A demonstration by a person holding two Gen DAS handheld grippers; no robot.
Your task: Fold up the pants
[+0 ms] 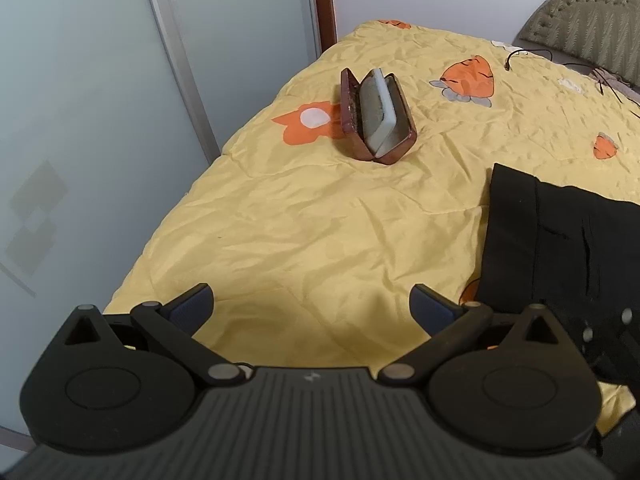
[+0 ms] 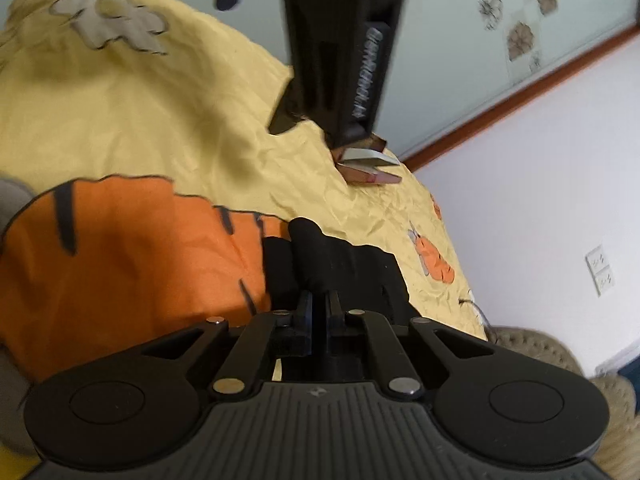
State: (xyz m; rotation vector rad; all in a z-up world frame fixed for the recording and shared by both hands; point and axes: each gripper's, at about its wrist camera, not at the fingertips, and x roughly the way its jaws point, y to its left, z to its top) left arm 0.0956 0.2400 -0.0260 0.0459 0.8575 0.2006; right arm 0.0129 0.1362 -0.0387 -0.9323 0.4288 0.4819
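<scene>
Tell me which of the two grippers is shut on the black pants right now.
The right gripper: its jaws are pinched together on a fold of the black pants. The left gripper hangs wide open over the yellow quilt, holding nothing.

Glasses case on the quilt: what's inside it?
The open brown glasses case holds a pale grey-white insert standing between its two halves. No glasses are visible; the bottom of the case is covered by that insert.
</scene>
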